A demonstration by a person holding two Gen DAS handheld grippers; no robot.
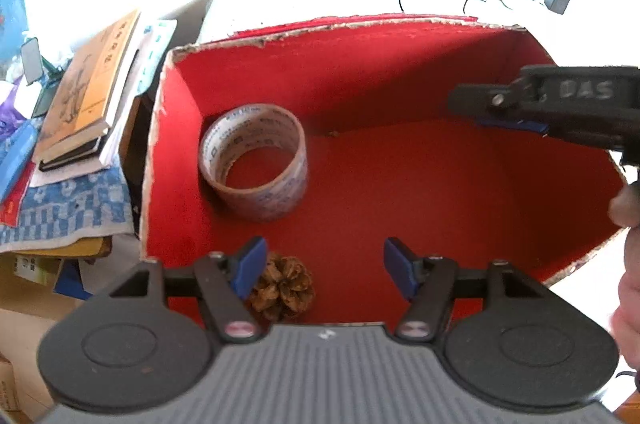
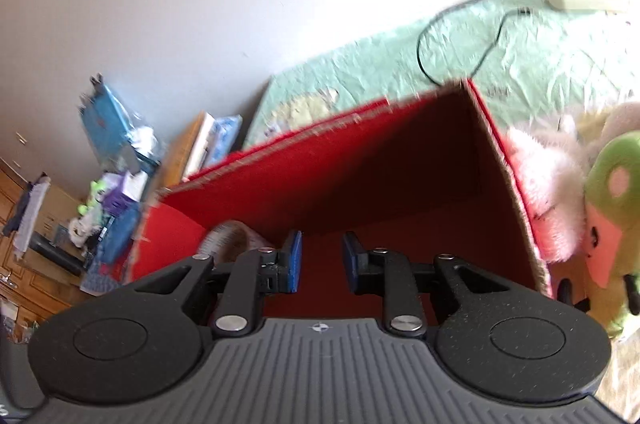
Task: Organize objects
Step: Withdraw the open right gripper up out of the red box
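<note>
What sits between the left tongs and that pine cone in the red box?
Nothing visible. The left tongs stand open just above the pine cone, which lies on the box floor beside the left pad. The tape roll lies farther back.

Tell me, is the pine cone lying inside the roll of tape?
No, the pine cone lies on the red box floor, apart from the tape roll.

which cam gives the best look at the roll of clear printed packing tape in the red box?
Left wrist view: the roll of clear printed packing tape shows whole and sharp, lying in the red cardboard box near its left wall. Right wrist view shows only a blurred sliver, mostly hidden behind the right gripper.
</note>
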